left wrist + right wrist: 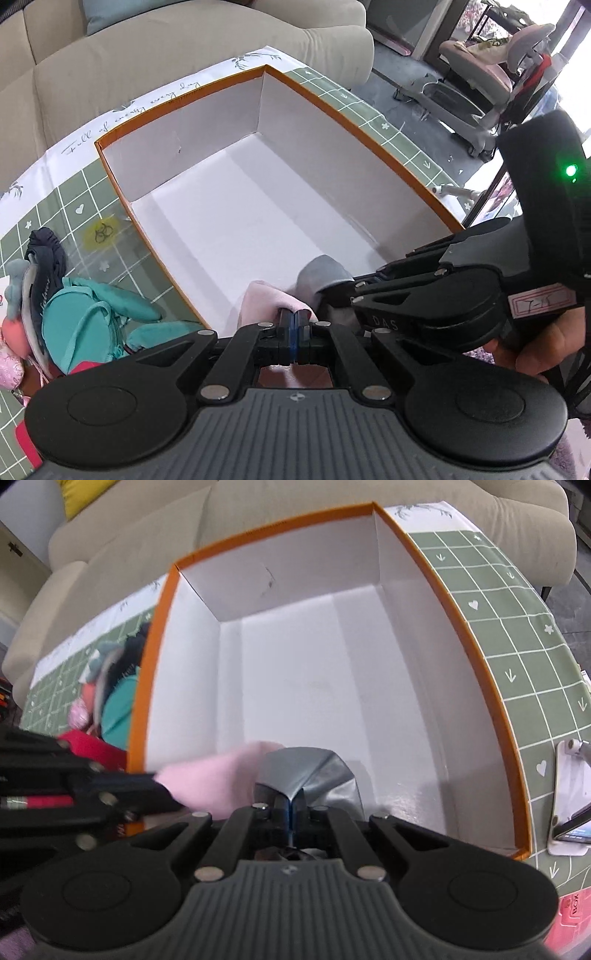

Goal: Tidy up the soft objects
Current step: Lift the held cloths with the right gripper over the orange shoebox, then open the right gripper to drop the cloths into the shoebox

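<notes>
An open orange-rimmed box (184, 92) with a white inside stands on the green grid tablecloth; it also shows in the right wrist view (480, 657). My left gripper (294, 319) is shut on a pink soft cloth (264, 297) at the box's near edge. My right gripper (290, 805) is shut on a grey soft cloth (306, 771), right beside the pink cloth (218, 779). The right gripper body (424, 295) crosses the left wrist view, and the grey cloth (321, 275) shows there too. Both cloths hang just over the near end of the box floor.
A pile of soft items lies left of the box: a teal bag (85, 325), a dark navy piece (48, 254), pink and red pieces (79, 716). A beige sofa (147, 55) is behind the table. A phone on a stand (572, 812) sits right of the box.
</notes>
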`<state>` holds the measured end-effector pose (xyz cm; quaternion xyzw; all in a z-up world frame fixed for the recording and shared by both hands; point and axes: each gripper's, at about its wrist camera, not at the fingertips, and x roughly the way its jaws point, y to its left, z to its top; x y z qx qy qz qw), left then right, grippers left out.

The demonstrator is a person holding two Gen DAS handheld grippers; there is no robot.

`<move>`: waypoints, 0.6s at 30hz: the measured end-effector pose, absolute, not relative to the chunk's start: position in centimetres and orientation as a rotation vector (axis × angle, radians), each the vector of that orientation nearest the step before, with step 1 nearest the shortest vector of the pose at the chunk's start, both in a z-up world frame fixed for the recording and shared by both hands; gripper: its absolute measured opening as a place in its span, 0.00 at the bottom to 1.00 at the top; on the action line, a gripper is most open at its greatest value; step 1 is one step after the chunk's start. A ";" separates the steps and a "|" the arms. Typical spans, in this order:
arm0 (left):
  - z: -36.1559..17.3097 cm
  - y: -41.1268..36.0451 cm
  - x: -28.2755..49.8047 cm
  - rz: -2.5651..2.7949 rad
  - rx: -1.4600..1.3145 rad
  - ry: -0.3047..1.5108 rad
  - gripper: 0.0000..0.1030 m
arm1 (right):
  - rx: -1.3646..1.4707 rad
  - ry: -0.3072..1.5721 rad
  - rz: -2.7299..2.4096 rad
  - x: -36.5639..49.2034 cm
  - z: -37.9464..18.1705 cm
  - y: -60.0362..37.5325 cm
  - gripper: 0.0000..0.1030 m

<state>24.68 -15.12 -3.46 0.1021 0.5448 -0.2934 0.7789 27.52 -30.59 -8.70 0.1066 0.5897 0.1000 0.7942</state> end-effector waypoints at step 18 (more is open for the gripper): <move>-1.2 -13.5 23.5 -0.612 0.142 1.149 0.24 | 0.134 1.199 0.179 25.7 -6.4 -30.4 0.43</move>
